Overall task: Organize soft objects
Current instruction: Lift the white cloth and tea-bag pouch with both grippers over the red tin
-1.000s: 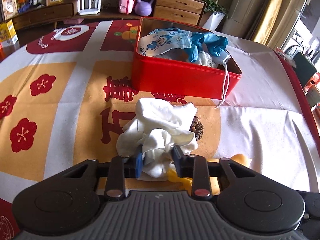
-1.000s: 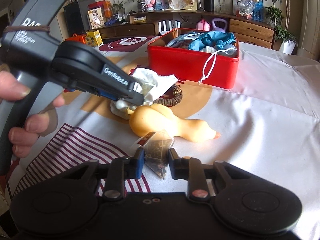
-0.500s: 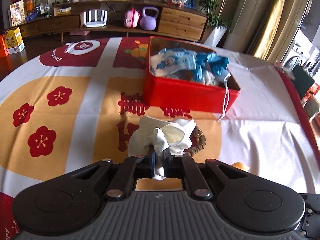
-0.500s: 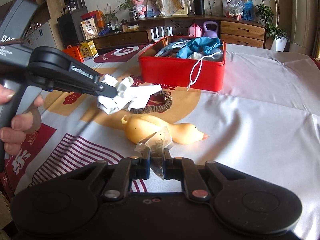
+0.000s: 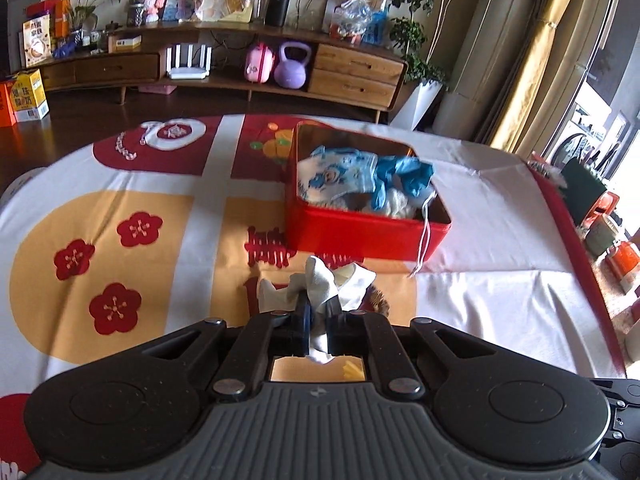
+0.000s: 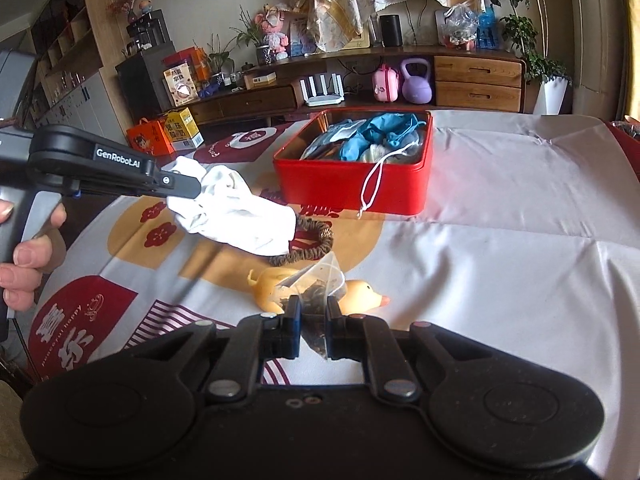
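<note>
- The left gripper (image 5: 318, 314) is clamped on a white cloth (image 5: 320, 286), which bunches up between its closed fingers and sticks out above and below them.
- From the right wrist view, that white cloth (image 6: 236, 216) hangs off the table, trailing from the gripper tip toward a brown braided ring (image 6: 310, 242) lying on the tablecloth (image 6: 500, 264).
- A person's hand (image 6: 30, 256) wraps the handle of the left gripper at the left edge.
- The right gripper (image 6: 314, 320) is closed on a clear tea bag (image 6: 318, 292) with dark leaves inside; the bag is pinched between the pads and rises above them.
- A yellow rubber duck (image 6: 360, 298) lies on its side on the tablecloth just behind the tea bag, its beak pointing right.
- A red tin (image 5: 360, 236) sits open farther back on the table, holding a face mask (image 5: 336, 172), blue gloves (image 5: 404, 174) and other soft pieces.
- A white cord (image 6: 374, 188) from the tin's contents hangs over its front wall.
- A wooden sideboard (image 5: 352, 76) stands along the wall behind the table, with a purple kettlebell (image 5: 294, 66) on its shelf.
</note>
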{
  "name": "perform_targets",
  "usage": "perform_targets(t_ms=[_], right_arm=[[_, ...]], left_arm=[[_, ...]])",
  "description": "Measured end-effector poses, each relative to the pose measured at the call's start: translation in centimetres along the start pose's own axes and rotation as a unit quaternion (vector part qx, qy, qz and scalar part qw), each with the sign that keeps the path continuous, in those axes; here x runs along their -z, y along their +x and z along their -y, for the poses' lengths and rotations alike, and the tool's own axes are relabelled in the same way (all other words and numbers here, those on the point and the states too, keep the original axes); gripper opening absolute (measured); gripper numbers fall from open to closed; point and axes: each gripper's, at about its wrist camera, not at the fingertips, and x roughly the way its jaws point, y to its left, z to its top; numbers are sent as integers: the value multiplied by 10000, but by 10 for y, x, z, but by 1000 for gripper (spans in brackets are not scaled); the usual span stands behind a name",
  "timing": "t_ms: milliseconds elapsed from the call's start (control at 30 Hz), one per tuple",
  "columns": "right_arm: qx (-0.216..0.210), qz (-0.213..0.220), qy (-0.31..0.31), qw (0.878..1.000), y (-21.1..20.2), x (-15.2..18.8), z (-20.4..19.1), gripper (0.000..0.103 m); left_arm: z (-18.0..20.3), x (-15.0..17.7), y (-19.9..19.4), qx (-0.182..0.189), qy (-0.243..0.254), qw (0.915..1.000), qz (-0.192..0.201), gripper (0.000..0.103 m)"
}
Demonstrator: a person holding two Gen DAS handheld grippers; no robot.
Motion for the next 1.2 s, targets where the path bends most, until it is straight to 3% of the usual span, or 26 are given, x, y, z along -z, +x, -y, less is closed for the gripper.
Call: perform_targets(t_ms=[467,1200], right_arm=[[21,195,-303,9993,-24,-32,-1,11],[269,414,-864,9950,-10,-93,8,11]], left_arm=[[12,-27,-34,152,226,9992,277,7],[37,-90,-56,474,640,9934,828,7]])
